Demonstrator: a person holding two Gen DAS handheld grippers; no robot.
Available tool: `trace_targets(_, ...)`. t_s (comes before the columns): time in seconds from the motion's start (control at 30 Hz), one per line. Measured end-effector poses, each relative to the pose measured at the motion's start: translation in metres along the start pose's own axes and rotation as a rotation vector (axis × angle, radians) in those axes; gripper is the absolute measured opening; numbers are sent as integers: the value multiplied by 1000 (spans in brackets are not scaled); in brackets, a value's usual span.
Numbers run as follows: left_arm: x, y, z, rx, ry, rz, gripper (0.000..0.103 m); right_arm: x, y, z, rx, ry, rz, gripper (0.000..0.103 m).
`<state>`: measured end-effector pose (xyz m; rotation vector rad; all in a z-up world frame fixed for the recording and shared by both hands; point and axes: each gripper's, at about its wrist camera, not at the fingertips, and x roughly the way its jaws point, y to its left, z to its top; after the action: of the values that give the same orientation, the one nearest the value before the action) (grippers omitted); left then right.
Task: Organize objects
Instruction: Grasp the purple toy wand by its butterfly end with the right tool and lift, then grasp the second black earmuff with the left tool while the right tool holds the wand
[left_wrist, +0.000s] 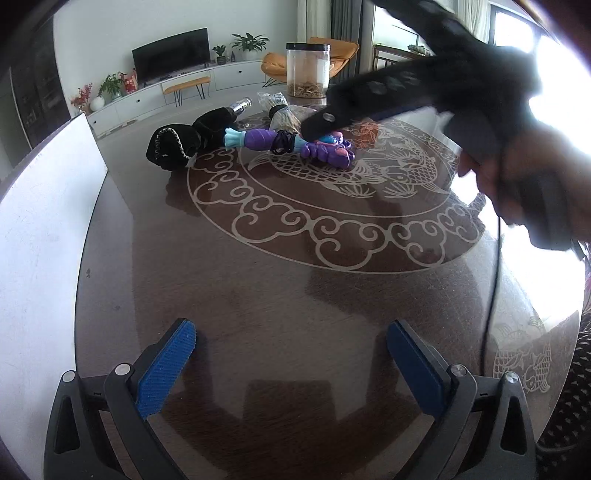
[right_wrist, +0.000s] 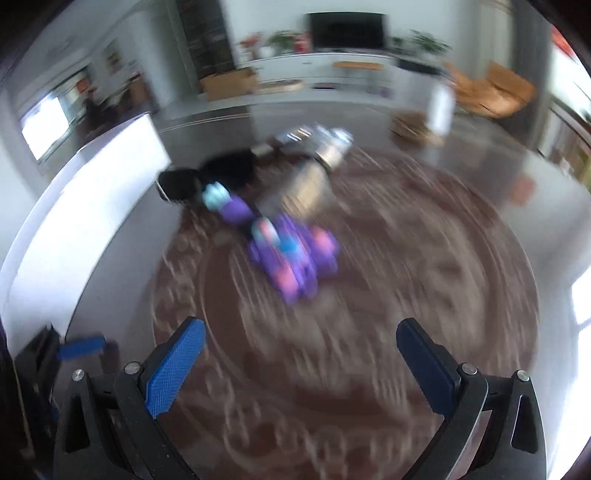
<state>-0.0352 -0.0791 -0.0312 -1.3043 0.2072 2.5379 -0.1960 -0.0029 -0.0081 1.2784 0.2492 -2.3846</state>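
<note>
A purple and blue toy lobster lies on the round brown table, with a black hair tie around its middle. A black pouch lies to its left. My left gripper is open and empty, low over the near table. My right gripper is open and empty; in the left wrist view its body reaches over the lobster. The right wrist view is blurred and shows the lobster ahead of the fingers.
A white board stands along the table's left edge. Behind the lobster are a clear jar, packets of sticks and a shiny tube. A cable hangs at the right.
</note>
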Motion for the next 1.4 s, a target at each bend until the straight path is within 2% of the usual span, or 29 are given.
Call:
trace_targets(0.07, 0, 0, 0, 0, 0, 0, 103, 18, 7, 28, -70, 10, 15, 103)
trace_targets(0.13, 0, 0, 0, 0, 0, 0, 103, 37, 10, 37, -94, 83, 70, 102)
trace_targets(0.17, 0, 0, 0, 0, 0, 0, 103, 45, 13, 38, -112, 117, 74, 97)
trace_targets(0.2, 0, 0, 0, 0, 0, 0, 103, 51, 17, 36, -138, 145, 69, 83)
trace_targets(0.23, 0, 0, 0, 0, 0, -1, 103, 54, 21, 33, -156, 166, 57, 74)
trace_targets(0.3, 0, 0, 0, 0, 0, -1, 103, 48, 25, 27, -142, 155, 34, 53)
trace_targets(0.33, 0, 1, 0, 0, 0, -1, 103, 42, 24, 23, -102, 153, 13, 49)
trace_targets(0.47, 0, 0, 0, 0, 0, -1, 103, 9, 13, -17, 80, 125, -106, 49)
trace_targets(0.53, 0, 0, 0, 0, 0, -1, 103, -17, 2, -53, 162, 85, -182, 49)
trace_targets(0.67, 0, 0, 0, 1, 0, 0, 103, -53, -10, -109, 275, -11, -267, 51)
trace_targets(0.77, 0, 0, 0, 0, 0, -1, 103, -63, -13, -131, 300, -58, -275, 81)
trace_targets(0.83, 2, 1, 6, -5, 45, 2, 103, -69, -22, -142, 327, -102, -248, 81)
trace_targets(0.87, -1, 5, 15, -44, 61, 18, 103, -71, -24, -144, 339, -118, -232, 81)
trace_targets(0.9, -7, 10, 22, -74, 33, 24, 102, -73, -27, -145, 353, -125, -212, 82)
trace_targets(0.97, -28, 20, 50, -123, -77, 27, 103, -69, -32, -144, 376, -118, -170, 83)
trace_targets(1.07, -27, 25, 109, -65, -121, 115, 103, -67, -30, -143, 359, -110, -172, 88)
trace_targets(1.17, 13, 30, 154, 73, -76, 256, 103, -63, -23, -140, 323, -84, -203, 91)
trace_targets(1.23, 45, 36, 170, 154, -18, 276, 103, -59, -19, -140, 309, -75, -213, 92)
trace_targets(1.33, 89, 50, 181, 191, 86, 293, 103, -58, -19, -141, 307, -75, -212, 92)
trace_targets(1.37, 99, 57, 181, 177, 112, 294, 97, -58, -19, -143, 308, -75, -212, 92)
trace_targets(1.4, 102, 63, 181, 163, 112, 281, 83, -58, -19, -142, 307, -74, -213, 92)
